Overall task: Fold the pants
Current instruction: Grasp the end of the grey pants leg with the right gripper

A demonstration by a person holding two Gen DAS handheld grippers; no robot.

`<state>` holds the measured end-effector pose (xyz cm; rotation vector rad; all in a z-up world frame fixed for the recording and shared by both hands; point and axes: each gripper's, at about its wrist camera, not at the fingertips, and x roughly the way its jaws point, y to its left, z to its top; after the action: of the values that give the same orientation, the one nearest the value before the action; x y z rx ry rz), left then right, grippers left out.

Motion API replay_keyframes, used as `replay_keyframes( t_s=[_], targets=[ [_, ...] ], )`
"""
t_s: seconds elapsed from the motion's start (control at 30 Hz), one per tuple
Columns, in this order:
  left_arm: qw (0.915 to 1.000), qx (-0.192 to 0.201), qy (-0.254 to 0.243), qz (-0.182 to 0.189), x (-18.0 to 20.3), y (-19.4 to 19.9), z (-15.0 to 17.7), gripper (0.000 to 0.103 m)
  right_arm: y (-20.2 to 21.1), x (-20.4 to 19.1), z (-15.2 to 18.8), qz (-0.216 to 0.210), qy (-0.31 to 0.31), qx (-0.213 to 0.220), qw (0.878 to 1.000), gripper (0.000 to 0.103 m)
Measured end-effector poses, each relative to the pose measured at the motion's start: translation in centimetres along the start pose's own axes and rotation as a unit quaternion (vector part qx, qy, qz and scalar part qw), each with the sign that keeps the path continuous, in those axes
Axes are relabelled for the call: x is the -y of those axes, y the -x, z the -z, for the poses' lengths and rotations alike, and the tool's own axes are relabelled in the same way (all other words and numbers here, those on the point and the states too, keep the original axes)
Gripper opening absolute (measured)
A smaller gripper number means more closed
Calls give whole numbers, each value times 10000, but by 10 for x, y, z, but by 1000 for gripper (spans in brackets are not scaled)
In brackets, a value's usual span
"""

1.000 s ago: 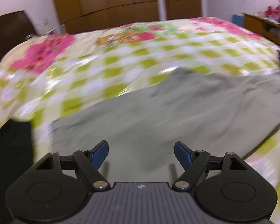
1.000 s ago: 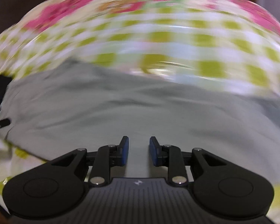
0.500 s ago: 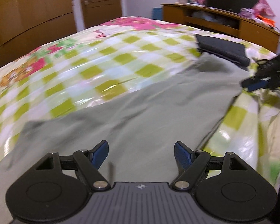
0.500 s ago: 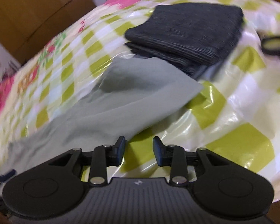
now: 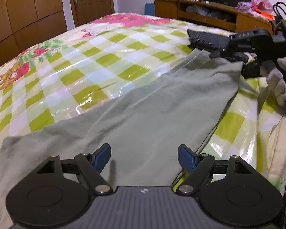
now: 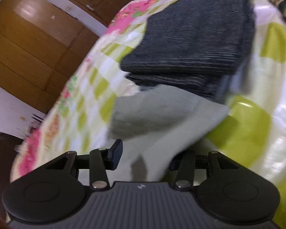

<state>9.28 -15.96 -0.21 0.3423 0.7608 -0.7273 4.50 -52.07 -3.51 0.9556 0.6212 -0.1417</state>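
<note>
Left wrist view shows limp grey-green pants (image 5: pixel 143 114) lying lengthwise across the checked bed (image 5: pixel 85 72), best pinched at hem corners, with left tool (image 5: pixel 144 156) wide open, empty, right tool (image 6: pixel 143 156) spread around cloth.

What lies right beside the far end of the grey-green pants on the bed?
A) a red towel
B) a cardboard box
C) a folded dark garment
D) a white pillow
C: in the right wrist view a folded dark garment lies on the checked bedspread at the end of the pants, and the left wrist view shows the same pile past the pants' far end.
</note>
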Motion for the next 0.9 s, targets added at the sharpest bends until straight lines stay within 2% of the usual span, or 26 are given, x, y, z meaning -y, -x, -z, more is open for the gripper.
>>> replay_keyframes(
  t_s=[0.1, 0.13, 0.27, 0.33, 0.37, 0.4, 0.43, 0.5, 0.53, 0.57, 0.63, 0.67, 0.73, 0.8, 0.87, 0.9],
  targets=[
    [10000, 35, 42, 21, -2, -1, -3, 89, 8, -15, -5, -438, 290, 391, 9979, 47],
    [10000, 3, 45, 28, -2, -4, -3, 89, 7, -18, -4, -464, 386, 546, 9967, 48],
    [10000, -74, 56, -14, -1, -11, -5, 89, -37, -16, -7, -245, 179, 6, 9995, 49],
    [10000, -34, 48, 0, 0, -8, -6, 89, -48, -18, -9, -232, 77, -9, 9997, 49],
    [10000, 10, 32, 12, 0, -6, -6, 89, -47, -21, -10, -275, 73, 22, 9996, 39],
    [10000, 45, 22, 29, 0, -5, -6, 89, -41, -25, -12, -299, 70, 138, 9994, 30],
    [9999, 80, 33, 51, -1, -4, -5, 89, -28, -29, -13, -338, 23, 315, 9989, 16],
    [9999, 38, 63, 67, -3, -7, -3, 89, 2, -37, -9, -650, 158, 782, 9947, 15],
    [10000, -15, 54, 43, -2, -10, -2, 89, 11, -40, -6, -604, 331, 1052, 9921, 16],
    [10000, -57, 41, 3, -2, -12, -1, 89, 11, -43, -3, -490, 521, 1205, 9901, 22],
    [9999, -70, 77, -20, -2, -12, 1, 89, -16, -42, -5, -225, 663, 745, 9948, 34],
    [9999, -67, 125, -2, -3, -11, 2, 89, -32, -38, -6, -118, 483, 424, 9979, 34],
    [9999, -62, 144, -21, -5, -10, 3, 89, -54, -31, -6, -236, 247, 69, 9994, 34],
    [9999, -27, 152, -35, -6, -9, 3, 89, -59, -31, -7, -180, 242, 187, 9994, 31],
    [9998, 58, 173, -34, -8, -7, 2, 89, -48, -34, -11, -305, 205, 444, 9983, 9],
    [9998, 65, 182, -39, -8, -7, 2, 89, -40, -36, -13, -403, 190, 578, 9973, 9]
  ],
)
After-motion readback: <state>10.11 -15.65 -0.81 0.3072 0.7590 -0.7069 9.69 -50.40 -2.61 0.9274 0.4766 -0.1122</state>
